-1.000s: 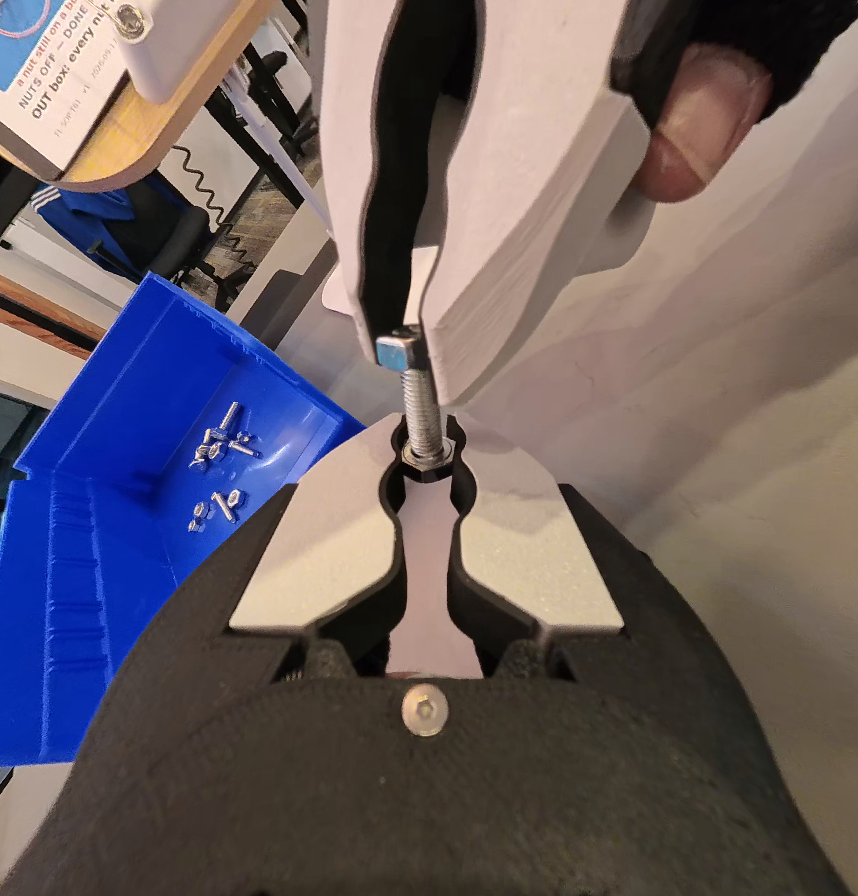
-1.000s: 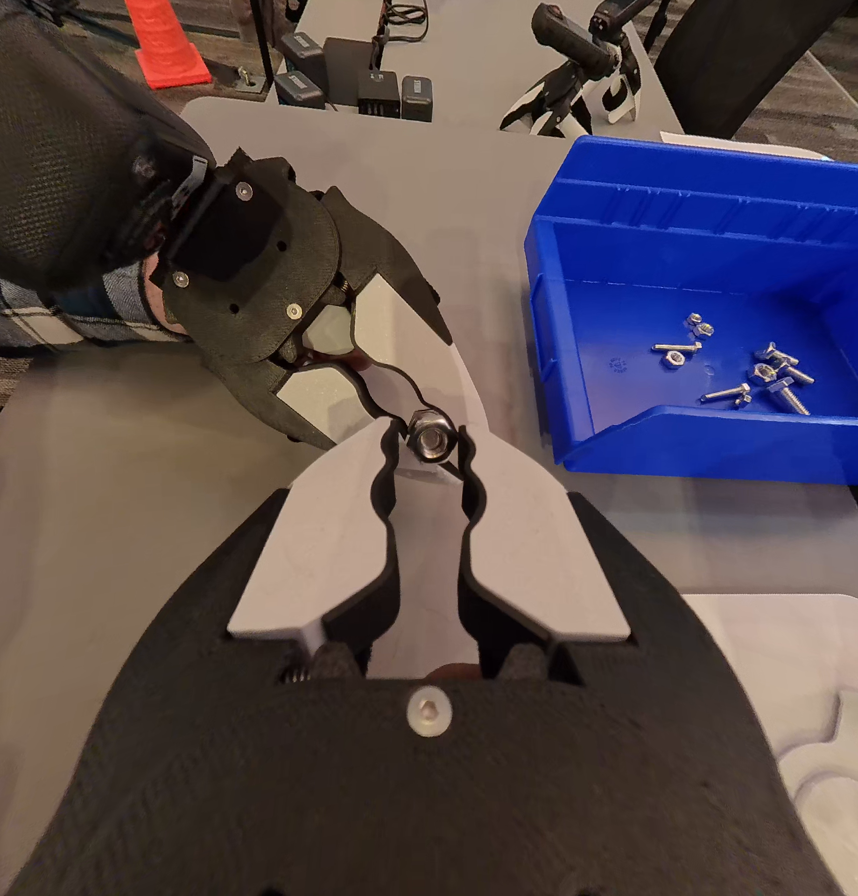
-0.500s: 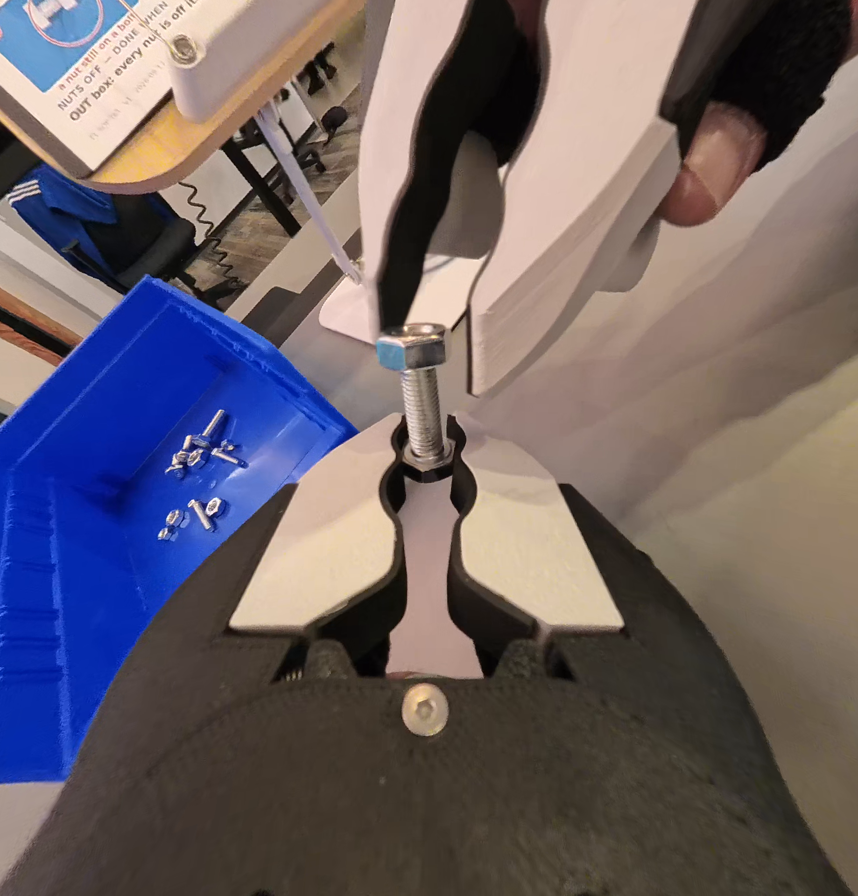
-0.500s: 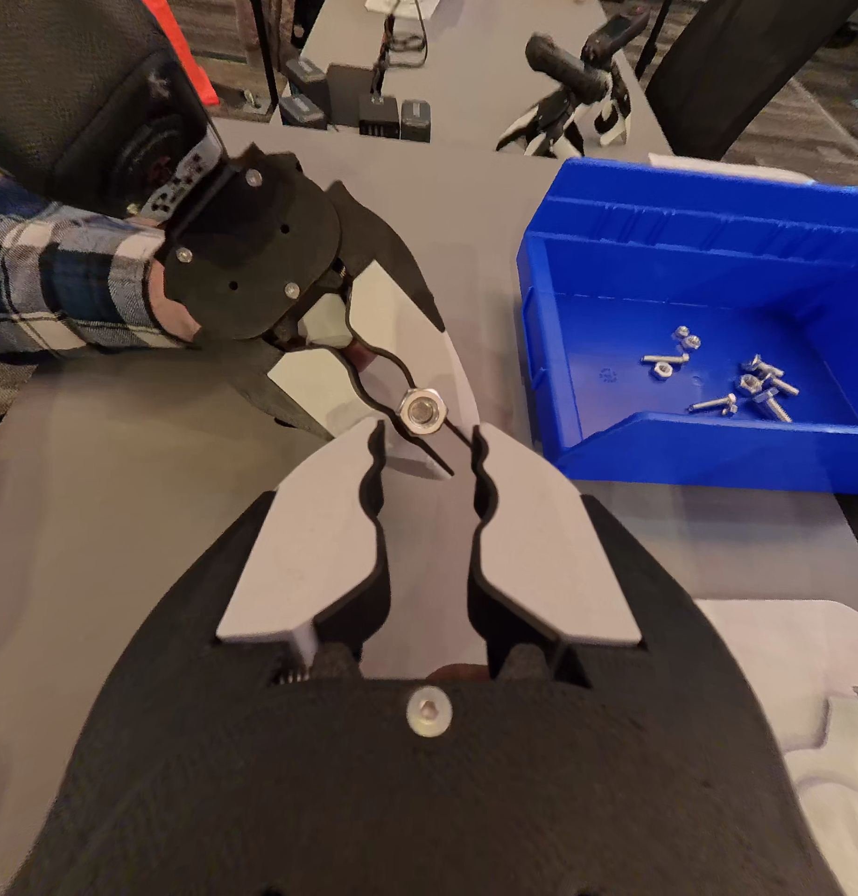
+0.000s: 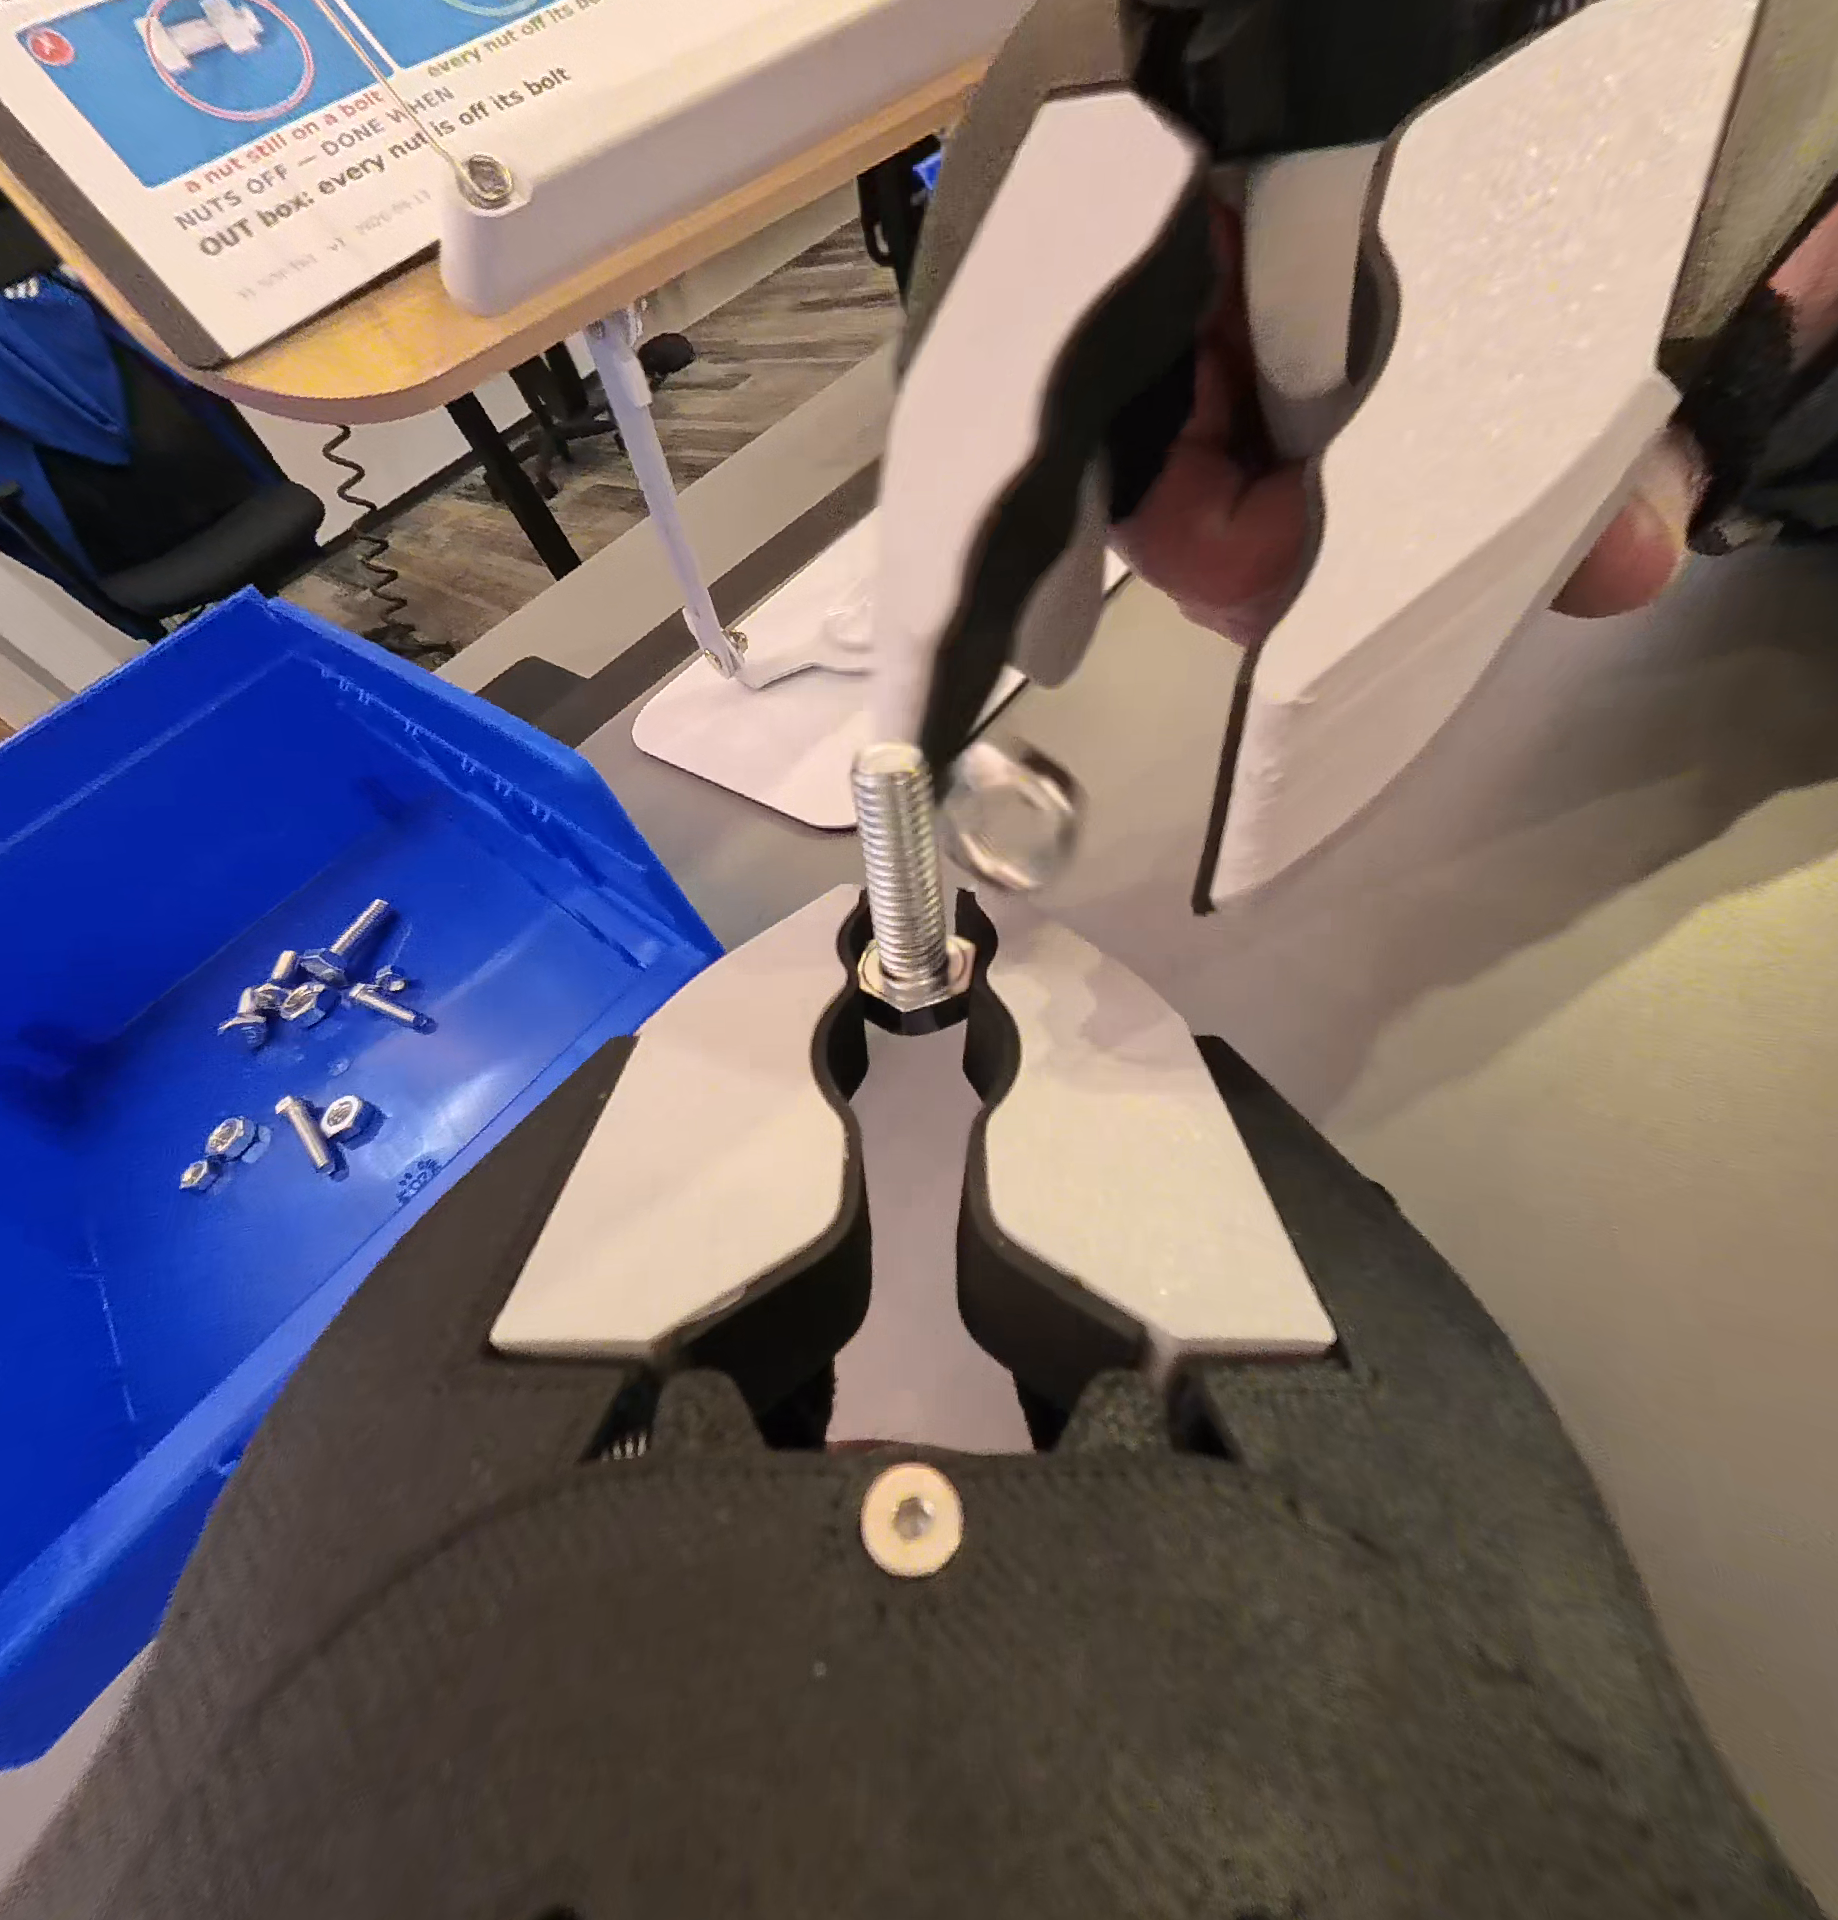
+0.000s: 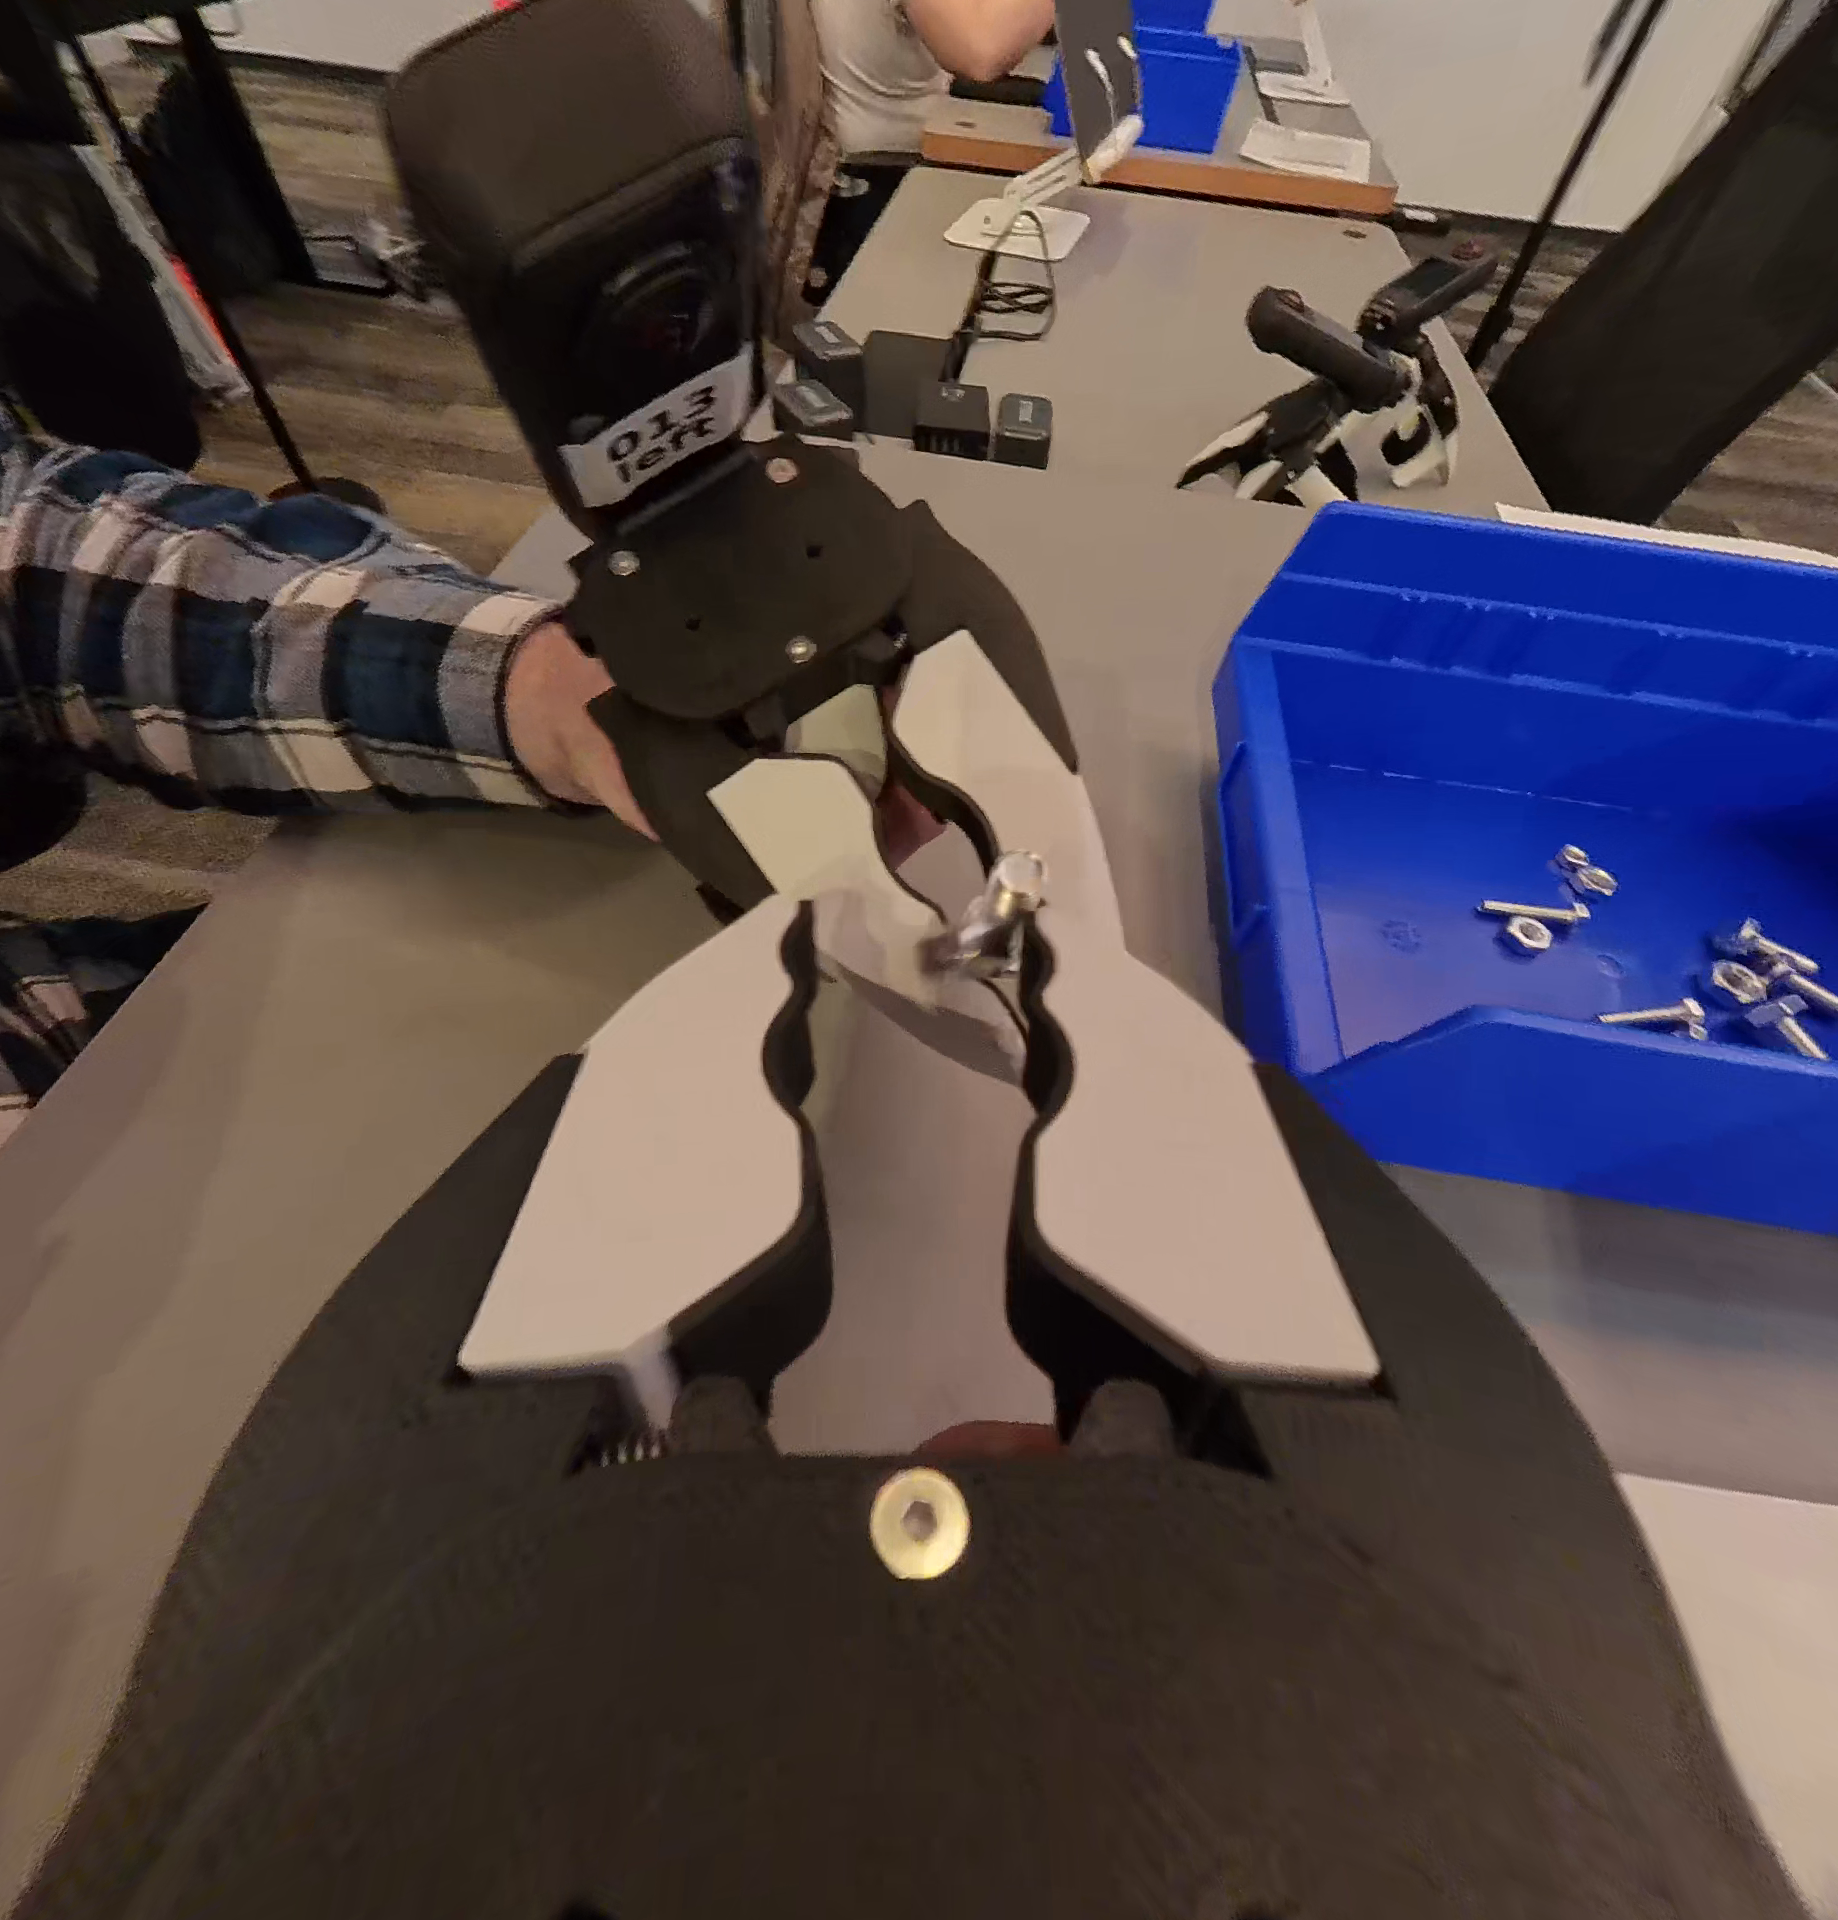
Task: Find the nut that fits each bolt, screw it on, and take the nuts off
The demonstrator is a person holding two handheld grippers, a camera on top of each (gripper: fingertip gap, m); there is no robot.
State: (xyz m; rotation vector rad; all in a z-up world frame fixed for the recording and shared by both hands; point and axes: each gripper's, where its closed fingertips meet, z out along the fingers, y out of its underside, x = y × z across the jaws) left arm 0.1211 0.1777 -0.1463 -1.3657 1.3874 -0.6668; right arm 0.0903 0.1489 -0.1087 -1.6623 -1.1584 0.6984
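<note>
Here the desk (image 6: 271, 1039) fills the lower left of the right wrist view, with the blue bin (image 6: 1517, 1122) at its right edge holding loose bolts and nuts. In the left wrist view the left tongs (image 5: 915, 977) sit at frame centre, clamped on the head of the bolt (image 5: 894, 862), whose threaded shank points up toward the top of the frame. The right tongs (image 6: 920, 961) stand spread with a clear gap between the pads; they grip nothing. The nut (image 5: 1014, 826), blurred, lies just beside the shank's tip to its right, off the thread and free of both pads; whether it touches the nearer finger cannot be told. The step in hand appears to be removal: the nut looks just freed. Next, the nut likely needs to land in the bin or be retrieved from the desk, and the bolt must be set down.
</note>
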